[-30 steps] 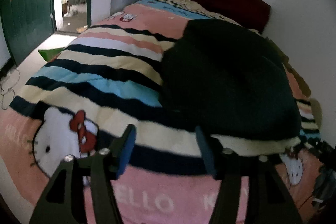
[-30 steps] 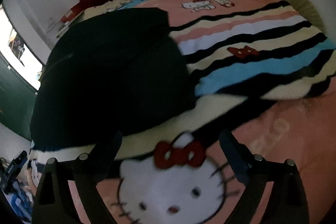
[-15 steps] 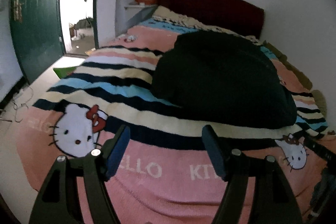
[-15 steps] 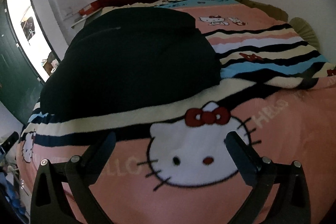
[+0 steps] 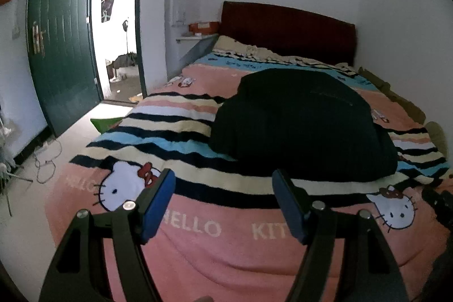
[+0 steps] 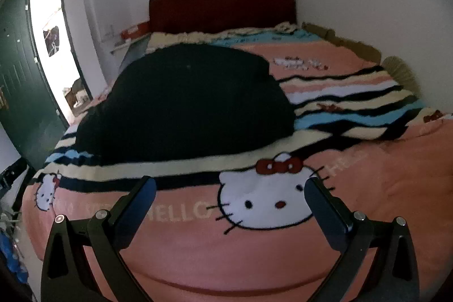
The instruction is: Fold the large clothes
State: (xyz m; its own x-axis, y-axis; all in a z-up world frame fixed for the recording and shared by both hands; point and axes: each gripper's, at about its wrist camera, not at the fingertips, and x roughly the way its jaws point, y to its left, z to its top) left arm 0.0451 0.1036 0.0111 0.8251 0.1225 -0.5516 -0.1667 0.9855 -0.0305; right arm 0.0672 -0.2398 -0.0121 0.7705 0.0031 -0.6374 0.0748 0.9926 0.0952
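Bed (image 5: 198,251) fills both views, covered by a pink blanket (image 6: 382,188) with black, cream and blue stripes and white cat-face prints; lettering runs across the near pink band. Landmark: the dark red headboard (image 5: 286,30) at the far end of the bed.

Beside the headboard, on the door side, a small shelf (image 5: 192,38) carries an orange box (image 5: 203,27). Farther from the headboard along that same wall, a green door (image 5: 62,47) stands open onto a bright doorway (image 5: 116,27). On the floor between door and bed: a green object (image 5: 106,123) and a loose cable (image 5: 45,160). Nothing lies on the blanket between the tongs and the garment.

Black garment (image 5: 303,126), (image 6: 187,104): a large dark mound on the striped middle of the bed, between the headboard and the foot. Its folds cannot be made out; too dark.

Left tongs (image 5: 223,188): jaws apart, nothing between them, over the lettered pink band at the foot end. The garment's near edge lies just beyond the tips, toward the headboard, not touching.

Right tongs (image 6: 230,188): jaws wide apart and just been opening further, nothing between them, above the large cat face at the foot end. The garment lies beyond, toward the headboard and the door side, apart from the tips.
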